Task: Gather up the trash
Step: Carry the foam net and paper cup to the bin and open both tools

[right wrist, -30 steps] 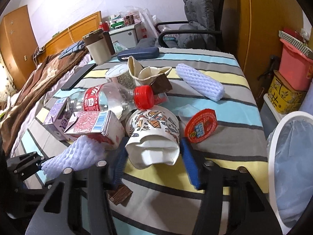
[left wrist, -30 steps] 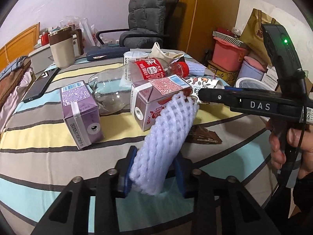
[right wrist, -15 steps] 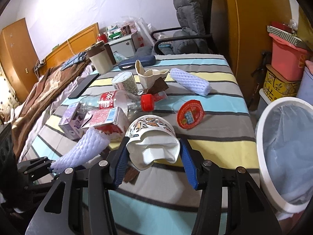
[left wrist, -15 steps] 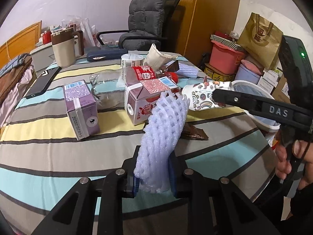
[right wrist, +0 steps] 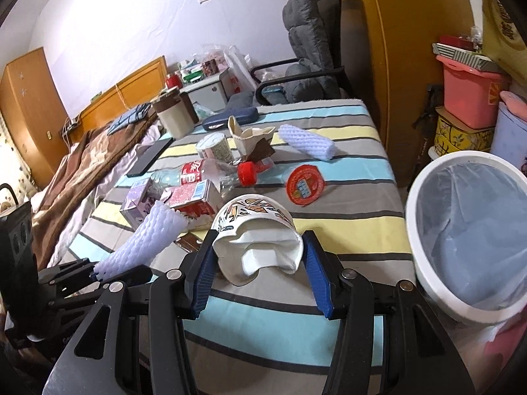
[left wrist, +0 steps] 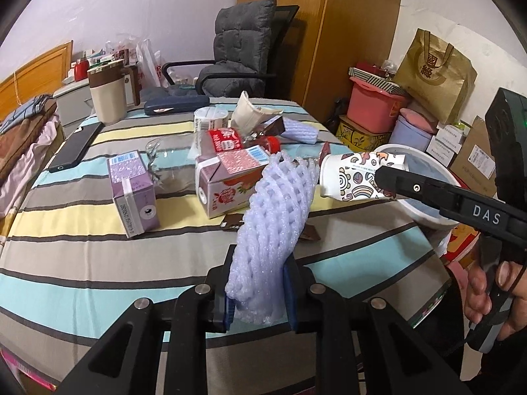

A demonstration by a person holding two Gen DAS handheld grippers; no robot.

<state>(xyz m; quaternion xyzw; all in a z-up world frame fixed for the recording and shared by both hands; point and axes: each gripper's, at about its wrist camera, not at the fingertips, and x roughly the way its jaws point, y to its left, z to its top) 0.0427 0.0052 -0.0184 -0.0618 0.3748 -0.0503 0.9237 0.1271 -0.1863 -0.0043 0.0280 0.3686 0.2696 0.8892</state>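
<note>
**Bin sits to the right of both loads, nearer the right tool**

Left to right: the left tool (left wrist: pixel 258 291) is pressed onto the near end of a white foam net sleeve (left wrist: pixel 276 210), whose long axis slants up and away over the striped counter (left wrist: pixel 82 256). Next, the right tool (right wrist: pixel 260 263) pinches a crushed patterned paper cup (right wrist: pixel 260 230) by its sides, mouth toward the camera, clear of the counter. Farthest right stands the white lined bin (right wrist: pixel 425 263), just beside the counter's edge and below it. I judge the cup goes in first, since the right tool is closer; the foam sleeve must cross over toward that side. Cartons (left wrist: pixel 135 191) and a bottle (right wrist: pixel 197 172) remain on the counter.
</note>
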